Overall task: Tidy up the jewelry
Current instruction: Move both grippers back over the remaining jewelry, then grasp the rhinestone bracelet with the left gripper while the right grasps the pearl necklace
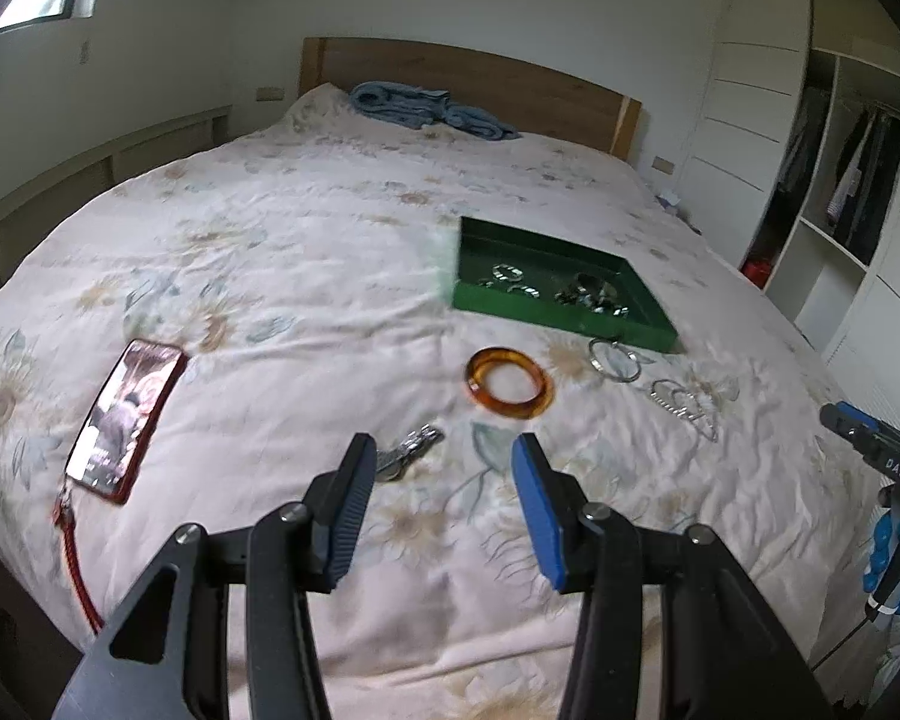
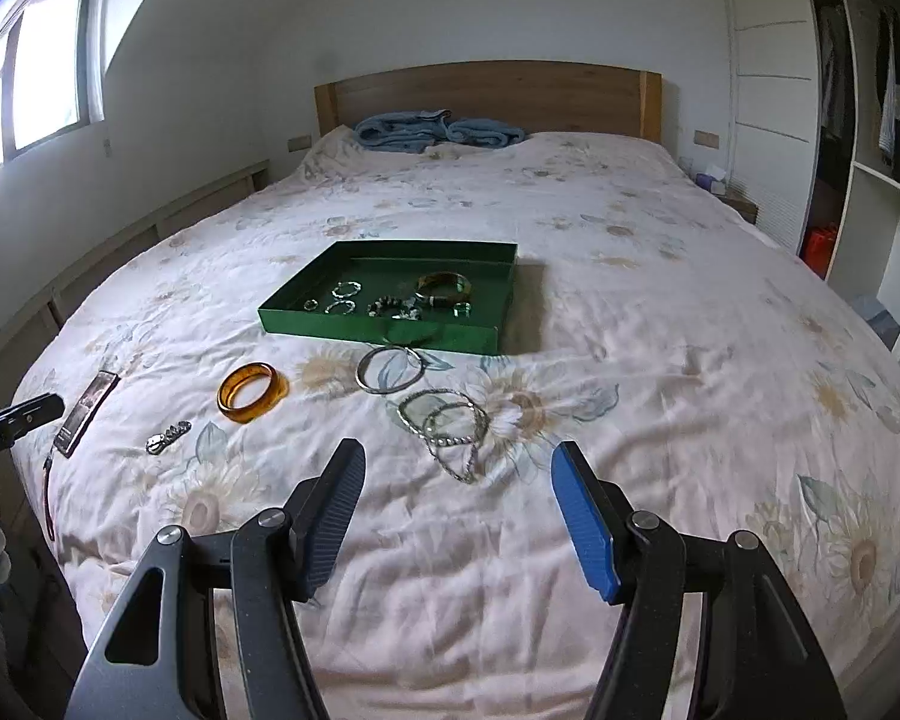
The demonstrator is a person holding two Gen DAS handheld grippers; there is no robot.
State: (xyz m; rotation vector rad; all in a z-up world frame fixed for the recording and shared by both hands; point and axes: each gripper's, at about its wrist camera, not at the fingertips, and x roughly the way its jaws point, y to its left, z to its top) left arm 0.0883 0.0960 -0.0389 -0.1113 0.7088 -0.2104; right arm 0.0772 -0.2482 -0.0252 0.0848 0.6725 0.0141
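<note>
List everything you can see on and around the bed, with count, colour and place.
Tray: one, green, mid-bed; holds several rings and bracelets, exact count unclear.
Amber bangle: one, orange-brown, on the quilt in front of the tray.
Silver hoop: one, silver, touching the tray's near wall.
Silver bracelets: a few overlapping, silver, nearest the right gripper.
Clasp piece: one, silver, left of the bangle.
Phone: one, red case with strap, far left.
Towel: one, blue, by the headboard.
Wardrobe: one, white, right of the bed.
Left gripper: open, empty.
Right gripper: open, empty.
</note>
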